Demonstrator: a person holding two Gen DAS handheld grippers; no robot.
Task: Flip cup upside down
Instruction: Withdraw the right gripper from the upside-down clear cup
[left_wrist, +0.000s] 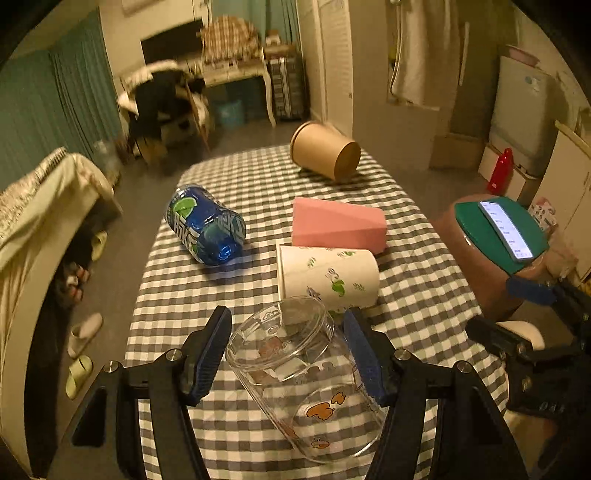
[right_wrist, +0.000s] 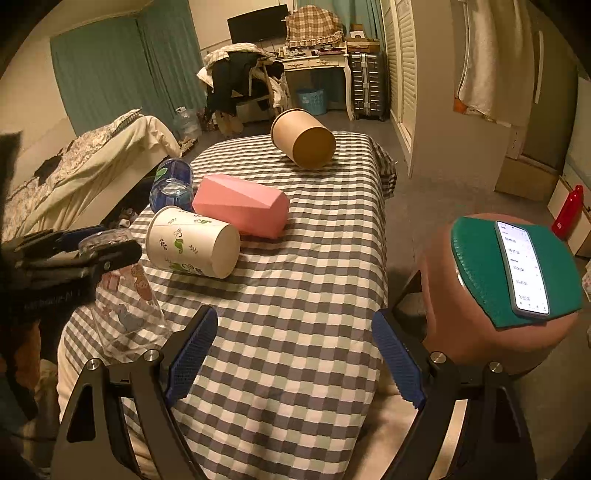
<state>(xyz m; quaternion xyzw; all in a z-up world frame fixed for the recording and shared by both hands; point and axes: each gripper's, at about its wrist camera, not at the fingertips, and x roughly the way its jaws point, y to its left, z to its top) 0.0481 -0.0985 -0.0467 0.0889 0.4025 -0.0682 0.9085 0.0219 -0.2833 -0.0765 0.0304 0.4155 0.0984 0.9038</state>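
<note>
Checkered desk (right_wrist: 295, 332) carries a brown paper cup (left_wrist: 325, 149), pink box (left_wrist: 338, 225), blue can (left_wrist: 207, 225) and white leaf-print cup (left_wrist: 328, 275), all lying down. Left claw (left_wrist: 286, 354) brackets the tilted clear glass cup (left_wrist: 306, 380), pads seemingly touching. Right claw (right_wrist: 295, 358) gapes wide, holding nothing.

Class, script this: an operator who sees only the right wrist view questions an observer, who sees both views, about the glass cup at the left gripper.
Operator: Is the glass cup between both fingers?
Observer: Yes. The left gripper has one blue pad against each side of the glass cup.
Operator: Which way does its mouth face?
Observer: Away from the gripper, toward the white paper cup that lies on its side just beyond.
</note>
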